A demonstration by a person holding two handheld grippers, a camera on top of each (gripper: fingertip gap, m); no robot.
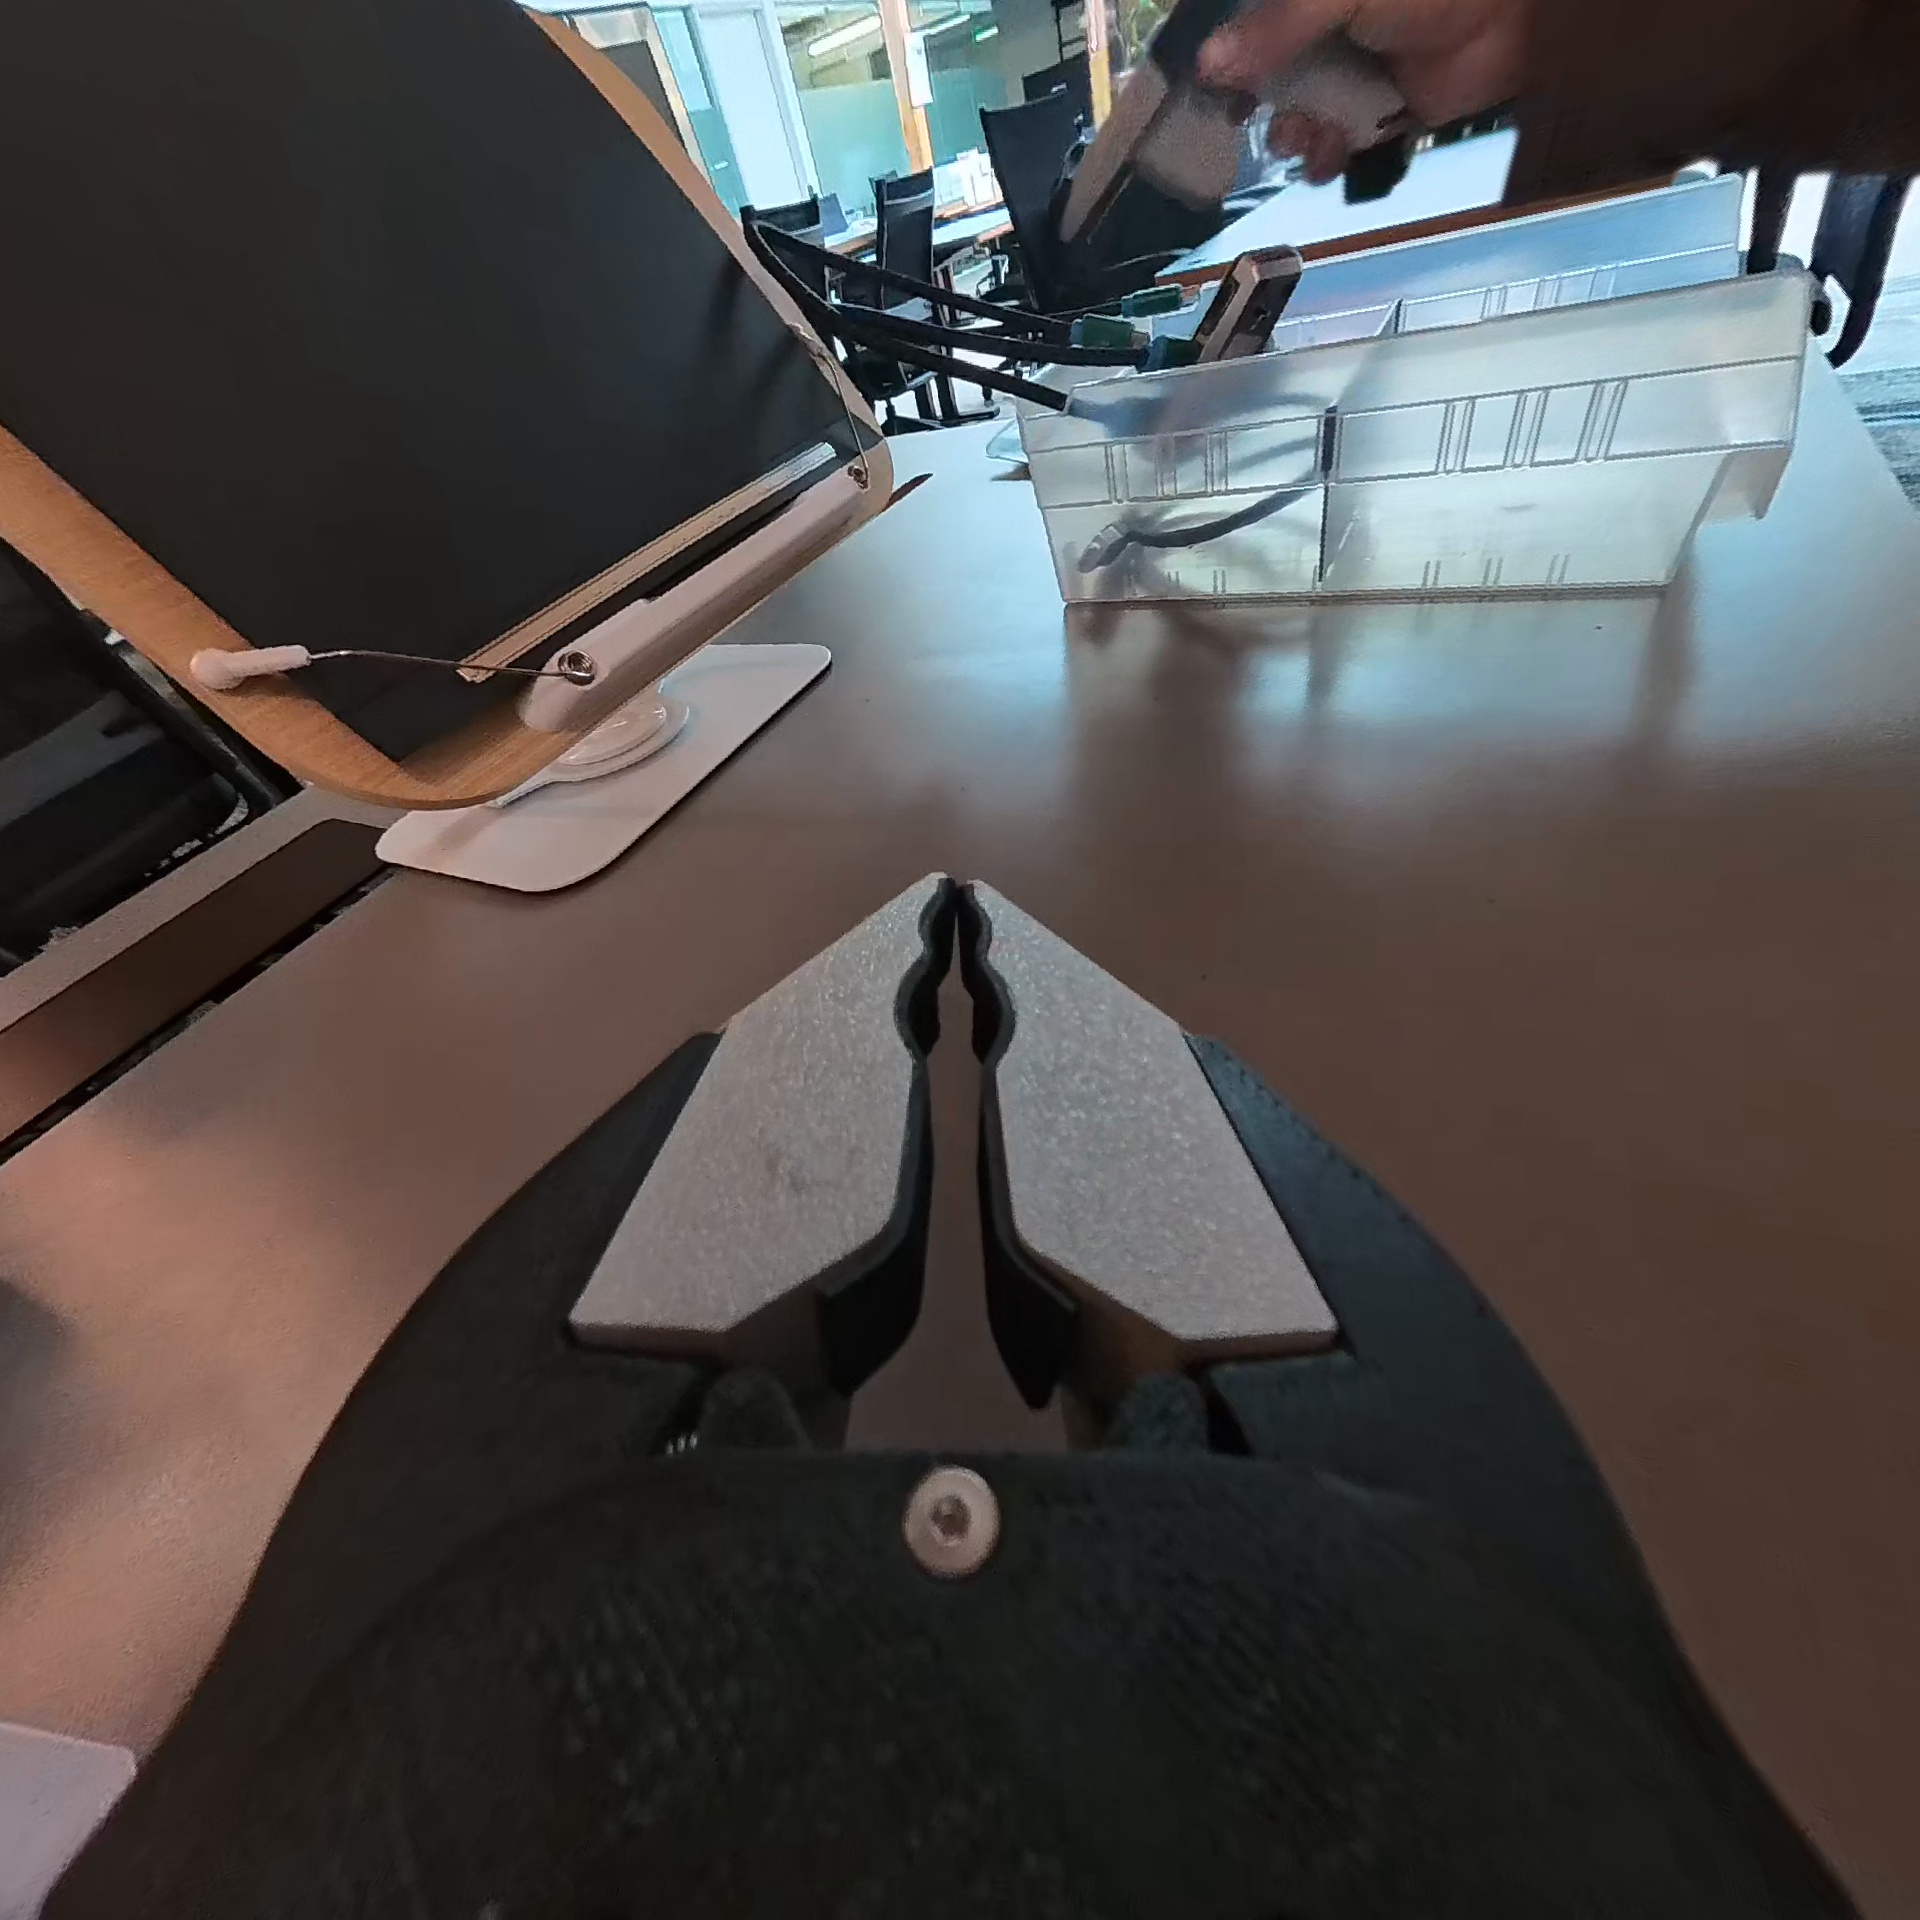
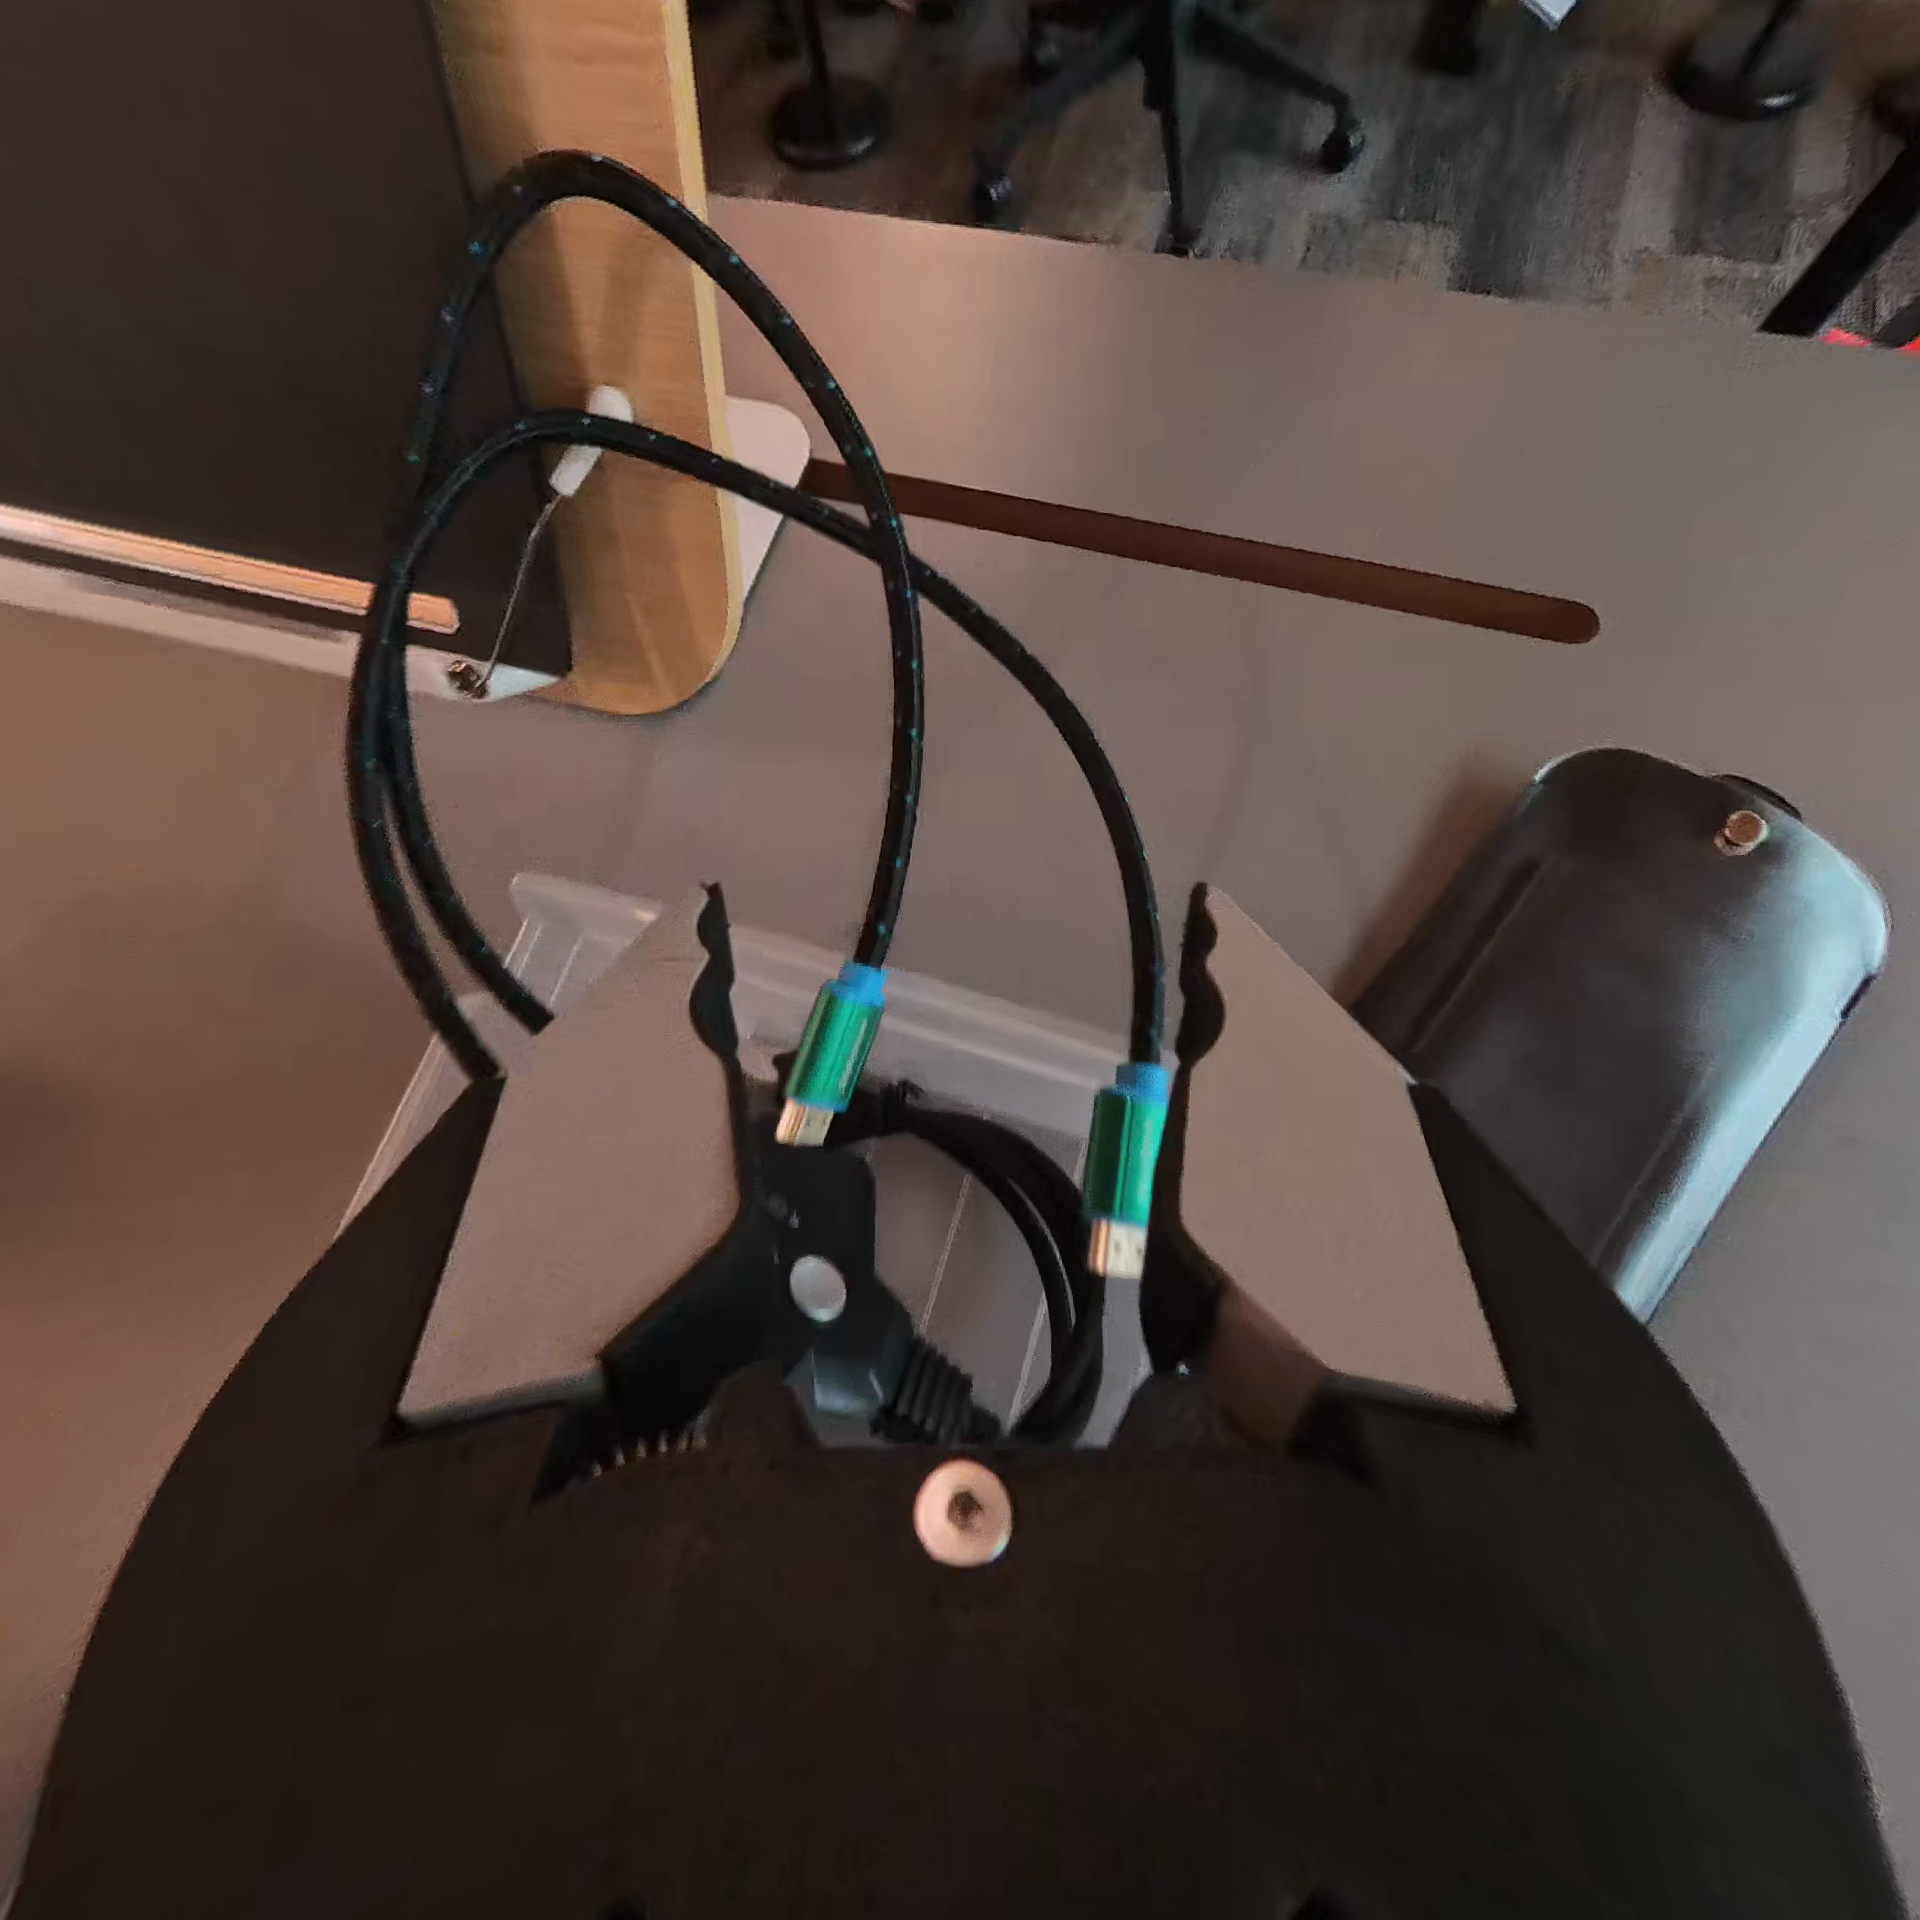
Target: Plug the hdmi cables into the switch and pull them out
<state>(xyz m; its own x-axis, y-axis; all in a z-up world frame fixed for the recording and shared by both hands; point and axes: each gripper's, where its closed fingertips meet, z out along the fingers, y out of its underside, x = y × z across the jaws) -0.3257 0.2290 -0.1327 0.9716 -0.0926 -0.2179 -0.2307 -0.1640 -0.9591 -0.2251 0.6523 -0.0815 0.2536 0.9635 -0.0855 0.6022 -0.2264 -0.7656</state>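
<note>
A clear plastic bin (image 1: pixel 1507 468) stands on the brown table at the back right. It holds two black braided HDMI cables with green plugs (image 1: pixel 1107 332) and the switch (image 1: pixel 1247 301), which sticks up out of it. My left gripper (image 1: pixel 956 888) is shut and empty, low over the table well short of the bin. My right gripper (image 2: pixel 956 904) is open and empty, looking down into the bin (image 2: pixel 582 914). Between its fingers hang one green plug (image 2: pixel 831 1049) and a second green plug (image 2: pixel 1127 1153), above the black switch (image 2: pixel 821 1236). The left gripper (image 2: pixel 1662 1039) shows at the right.
A dark divider panel with a wooden edge (image 1: pixel 416 312) stands on a white base (image 1: pixel 623 790) at the left. A hand holds the right gripper (image 1: pixel 1101 177), blurred, above the bin. A long slot (image 2: pixel 1195 551) runs across the table. Office chairs stand beyond the table. Tip to tip, the grippers are about 45 cm apart. The left gripper is farther from the long slot (image 2: pixel 1195 551), some 55 cm, than the right, some 25 cm.
</note>
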